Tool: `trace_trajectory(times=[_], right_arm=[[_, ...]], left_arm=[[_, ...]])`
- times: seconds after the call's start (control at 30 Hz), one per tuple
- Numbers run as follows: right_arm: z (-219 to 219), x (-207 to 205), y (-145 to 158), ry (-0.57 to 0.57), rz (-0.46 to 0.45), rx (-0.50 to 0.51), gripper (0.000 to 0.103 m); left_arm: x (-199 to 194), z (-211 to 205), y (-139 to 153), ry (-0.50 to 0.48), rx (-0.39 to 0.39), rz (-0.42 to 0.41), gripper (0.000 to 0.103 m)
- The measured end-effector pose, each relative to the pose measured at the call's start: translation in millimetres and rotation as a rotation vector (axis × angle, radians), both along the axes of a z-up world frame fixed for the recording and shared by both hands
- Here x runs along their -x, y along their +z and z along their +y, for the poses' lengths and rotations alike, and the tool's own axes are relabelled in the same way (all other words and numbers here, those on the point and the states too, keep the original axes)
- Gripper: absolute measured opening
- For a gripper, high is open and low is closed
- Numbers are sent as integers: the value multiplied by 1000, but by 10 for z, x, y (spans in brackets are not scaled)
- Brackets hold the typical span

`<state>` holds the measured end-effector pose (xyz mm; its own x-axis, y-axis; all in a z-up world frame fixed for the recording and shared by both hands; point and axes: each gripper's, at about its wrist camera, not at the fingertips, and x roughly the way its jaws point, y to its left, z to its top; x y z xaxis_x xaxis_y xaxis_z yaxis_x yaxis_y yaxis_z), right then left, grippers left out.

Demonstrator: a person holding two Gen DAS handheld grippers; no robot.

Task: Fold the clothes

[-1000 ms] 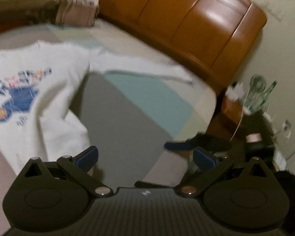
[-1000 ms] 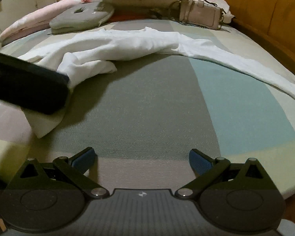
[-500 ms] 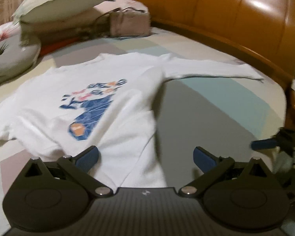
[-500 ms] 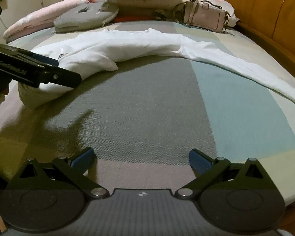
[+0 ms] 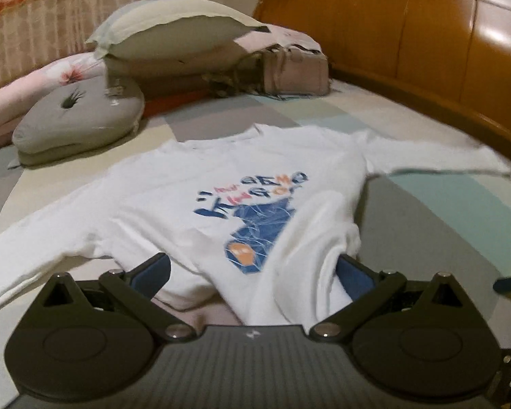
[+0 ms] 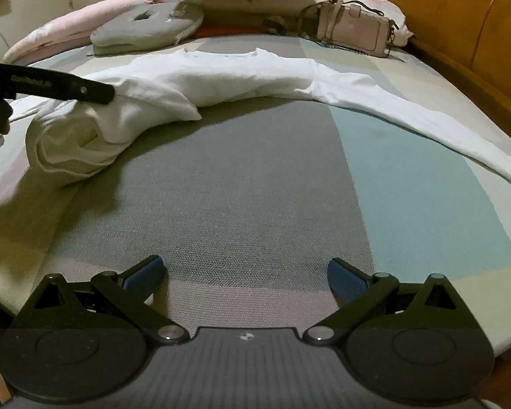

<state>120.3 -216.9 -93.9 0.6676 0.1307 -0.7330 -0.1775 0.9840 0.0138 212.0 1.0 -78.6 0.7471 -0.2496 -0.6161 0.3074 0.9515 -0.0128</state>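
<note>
Shirt (image 5: 242, 184) lies print-up on the bed (image 6: 255, 187), sleeves outstretched, hem bunched. Left hand-held gripper (image 5: 253, 274) straddles that hem, spread; right hand-held gripper (image 6: 245, 276) hovers spread over bare bedsheet. Any grasp should take both hem layers squarely.

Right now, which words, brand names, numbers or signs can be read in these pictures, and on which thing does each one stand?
"GAME": partly legible, blurred, top line of the blue and orange print on the white long-sleeved shirt.
Second print line: large blue and orange letters, too blurred to read.
Pale lettering on the black arm of the left tool: a brand mark, too small and blurred to read.
Small white logo, no letters, on each tool body.
No numbers visible.
</note>
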Motion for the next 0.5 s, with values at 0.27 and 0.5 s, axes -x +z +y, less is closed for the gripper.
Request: trace_trajectory(times=[0.27, 0.5], right_arm=[[205, -81, 389, 193, -232, 36, 79], [481, -746, 236, 385, -224, 143, 62]], left_arm=[[-193, 232, -131, 40, 91, 93, 103], [-246, 238, -129, 28, 100, 105, 103]])
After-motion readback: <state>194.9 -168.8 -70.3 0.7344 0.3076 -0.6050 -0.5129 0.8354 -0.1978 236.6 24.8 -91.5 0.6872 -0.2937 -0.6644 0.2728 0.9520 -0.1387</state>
